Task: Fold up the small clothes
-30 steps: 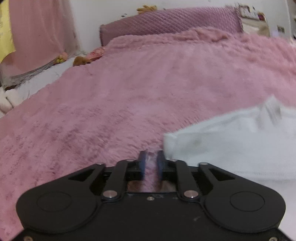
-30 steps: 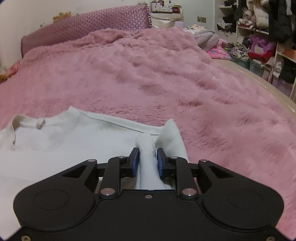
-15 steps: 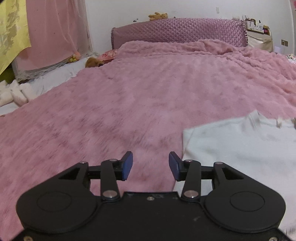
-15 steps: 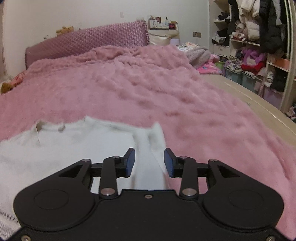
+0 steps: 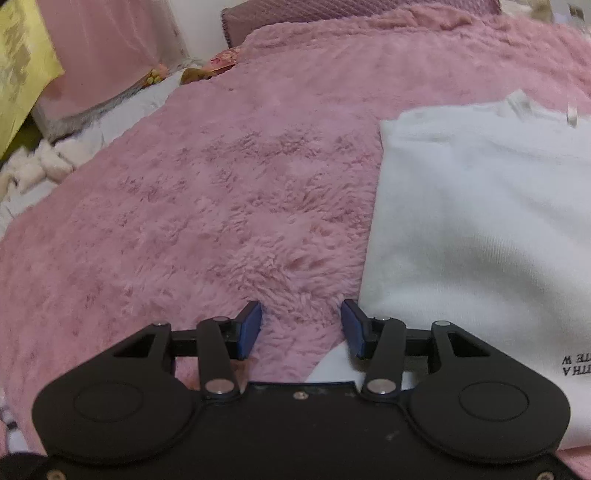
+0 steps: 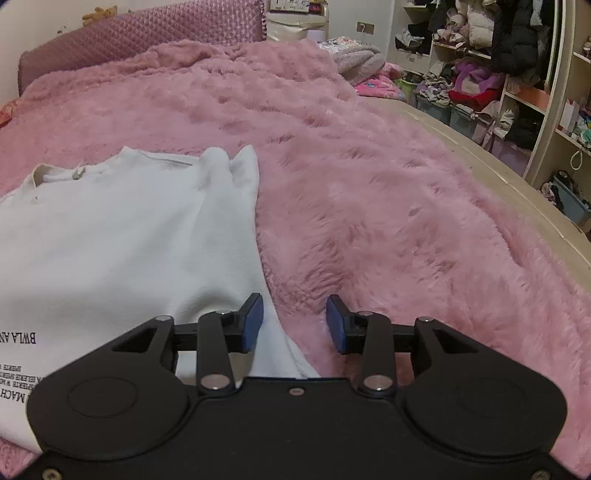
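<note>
A white shirt (image 5: 480,221) is spread flat on a pink blanket (image 5: 221,203) covering the bed, neckline toward the headboard (image 6: 140,29), black printed lettering seen near its lower part. The left tool (image 5: 301,330) is held wide open and empty, its blue pads (image 5: 248,328) parted over the blanket just beside the shirt's left edge; the right-hand pad sits at that edge, though contact cannot be judged. The right tool (image 6: 294,323) is likewise spread open with nothing gripped, its left pad (image 6: 253,321) seen over the shirt's right edge and its other pad over the blanket. Shelves (image 6: 517,74) crowded with clothes are seen at the right of the room.
</note>
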`<state>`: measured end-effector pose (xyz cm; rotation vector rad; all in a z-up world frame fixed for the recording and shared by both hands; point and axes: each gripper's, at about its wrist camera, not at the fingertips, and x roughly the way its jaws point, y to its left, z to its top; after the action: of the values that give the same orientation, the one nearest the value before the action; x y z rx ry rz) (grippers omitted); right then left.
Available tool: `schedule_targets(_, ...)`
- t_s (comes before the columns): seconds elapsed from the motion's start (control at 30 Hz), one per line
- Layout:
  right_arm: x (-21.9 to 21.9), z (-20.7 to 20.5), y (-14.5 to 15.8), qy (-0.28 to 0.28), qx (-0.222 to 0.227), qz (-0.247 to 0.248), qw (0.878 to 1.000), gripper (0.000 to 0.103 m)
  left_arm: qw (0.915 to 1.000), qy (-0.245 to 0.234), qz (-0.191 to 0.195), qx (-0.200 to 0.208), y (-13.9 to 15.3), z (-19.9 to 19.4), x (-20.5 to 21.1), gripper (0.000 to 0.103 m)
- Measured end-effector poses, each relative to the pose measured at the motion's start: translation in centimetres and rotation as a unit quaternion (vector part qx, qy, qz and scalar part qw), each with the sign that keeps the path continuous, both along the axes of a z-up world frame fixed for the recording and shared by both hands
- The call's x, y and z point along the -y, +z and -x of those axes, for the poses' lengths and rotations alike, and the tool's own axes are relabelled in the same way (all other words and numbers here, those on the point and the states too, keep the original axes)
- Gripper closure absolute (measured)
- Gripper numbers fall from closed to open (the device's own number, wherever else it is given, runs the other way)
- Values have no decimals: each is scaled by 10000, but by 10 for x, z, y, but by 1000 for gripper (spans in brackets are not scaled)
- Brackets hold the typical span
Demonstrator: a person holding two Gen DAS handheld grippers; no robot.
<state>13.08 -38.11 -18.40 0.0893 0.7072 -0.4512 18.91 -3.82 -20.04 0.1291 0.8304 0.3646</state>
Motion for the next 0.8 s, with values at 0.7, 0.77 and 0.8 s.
schedule_targets(0.7, -33, 32, -8, 152, -291, -33, 9995, 73, 9952, -733, 590, -253, -2, 36, 41, 47)
schedule_targets(0.77, -34, 33, -8, 166, -291, 35, 9994, 73, 9949, -715, 680, -212, -2, 36, 38, 47)
schedule_targets(0.8, -35, 33, -7, 171, -284, 63, 9994, 73, 9945, -693, 773, -167, -1, 37, 33, 48)
